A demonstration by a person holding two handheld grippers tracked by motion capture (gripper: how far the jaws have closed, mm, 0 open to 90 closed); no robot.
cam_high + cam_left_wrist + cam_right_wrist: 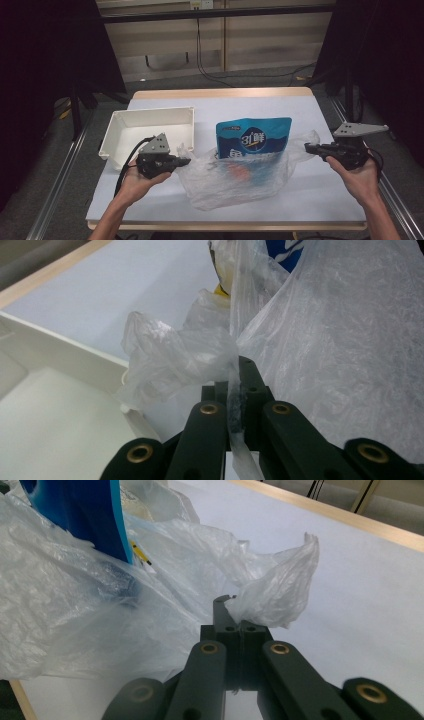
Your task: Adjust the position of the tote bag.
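Both tongs, left gripper and right gripper, pinch the clear plastic bag; blue pouch label half veiled inside.

Dim room, grey floor. Light wood-panel wall at back w/ black cables hanging. Dark curtains both sides. Wood-edged surface, white top.

I see dim room, dark edges | table evenly lit from above, soft shadows | jaw bases blurred | glare on plastic bag
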